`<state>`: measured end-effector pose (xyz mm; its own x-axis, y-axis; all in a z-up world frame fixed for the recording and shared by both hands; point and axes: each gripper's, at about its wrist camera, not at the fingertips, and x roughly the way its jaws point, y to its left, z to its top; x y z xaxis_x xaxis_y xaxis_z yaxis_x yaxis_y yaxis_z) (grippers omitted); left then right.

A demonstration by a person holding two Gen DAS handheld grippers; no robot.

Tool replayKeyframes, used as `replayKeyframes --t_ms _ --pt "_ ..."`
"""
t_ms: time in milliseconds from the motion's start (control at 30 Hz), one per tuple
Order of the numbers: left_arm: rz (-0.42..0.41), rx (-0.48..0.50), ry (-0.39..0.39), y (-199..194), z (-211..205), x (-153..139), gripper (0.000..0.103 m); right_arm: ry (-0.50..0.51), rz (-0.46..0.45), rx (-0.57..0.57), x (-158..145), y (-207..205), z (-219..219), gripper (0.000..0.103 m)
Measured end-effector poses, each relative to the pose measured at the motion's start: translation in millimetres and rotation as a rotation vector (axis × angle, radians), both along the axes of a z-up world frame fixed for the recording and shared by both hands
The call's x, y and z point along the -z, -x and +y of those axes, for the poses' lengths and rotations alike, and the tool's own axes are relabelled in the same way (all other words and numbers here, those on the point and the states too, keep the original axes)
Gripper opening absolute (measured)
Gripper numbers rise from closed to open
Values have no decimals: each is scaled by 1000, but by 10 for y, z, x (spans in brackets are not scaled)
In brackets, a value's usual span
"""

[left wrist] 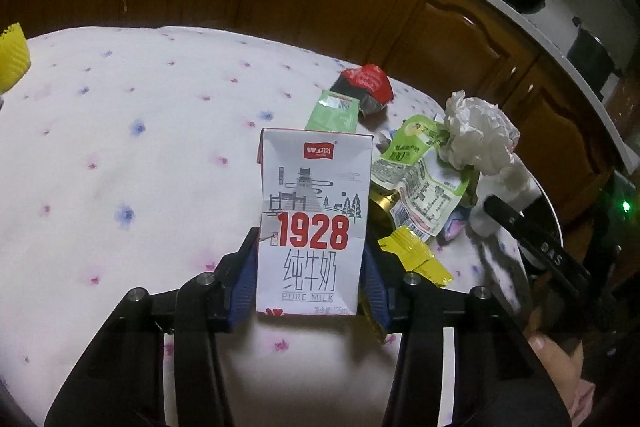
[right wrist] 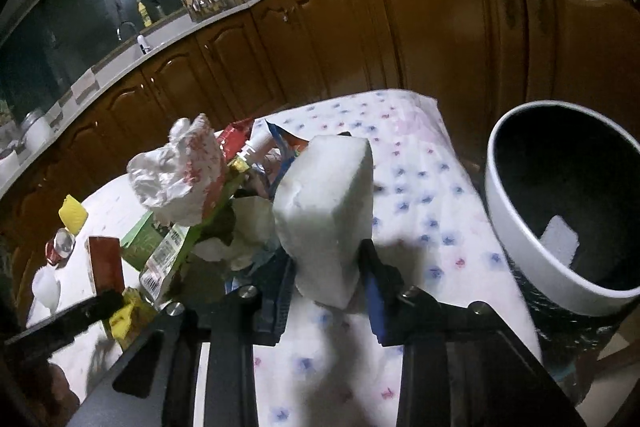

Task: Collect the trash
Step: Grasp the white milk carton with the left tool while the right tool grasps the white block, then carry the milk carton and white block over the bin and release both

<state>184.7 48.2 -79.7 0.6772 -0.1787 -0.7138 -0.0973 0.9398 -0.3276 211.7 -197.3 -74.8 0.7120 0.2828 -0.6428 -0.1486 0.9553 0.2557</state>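
Observation:
A white "1928" pure milk carton (left wrist: pixel 316 195) stands upright on the flowered tablecloth (left wrist: pixel 120 147). My left gripper (left wrist: pixel 310 267) is shut on it, its blue pads pressing both lower sides. In the right wrist view, my right gripper (right wrist: pixel 326 267) is shut on a white foam block (right wrist: pixel 324 203), held just above the cloth. A trash pile lies between the two grippers: crumpled tissue (left wrist: pixel 476 131), a green printed pouch (left wrist: pixel 420 179), a yellow wrapper (left wrist: pixel 416 255), a red wrapper (left wrist: pixel 368 83) and a green box (left wrist: pixel 334 111).
A white-rimmed bin (right wrist: pixel 516 239) with a dark inside stands just off the table's right edge, a white piece (right wrist: pixel 560 239) lying in it. A yellow paper cup (left wrist: pixel 12 55) sits at the far left. Brown cabinets (right wrist: pixel 440 27) run behind the table.

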Motion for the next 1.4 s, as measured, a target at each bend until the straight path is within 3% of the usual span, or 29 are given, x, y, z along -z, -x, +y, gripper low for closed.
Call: replayKeyframes --t_ms 267,600,833,1100,1400 --pt "-81 -21 -36 186 25 -236 46 -44 -13 5 -96 280 -185 31" --pt "-66 17 -82 300 -125 -221 46 -52 -24 23 -162 499 -292 31" --pt "-125 31 -110 405 -203 -403 45 -54 -49 24 -245 642 -332 31" --pt "-172 123 -82 410 -557 -605 45 -61 -83 56 -369 798 -529 31" --pt "-207 291 -69 279 -1247 -772 45 -70 -99 143 -427 883 -979 31"
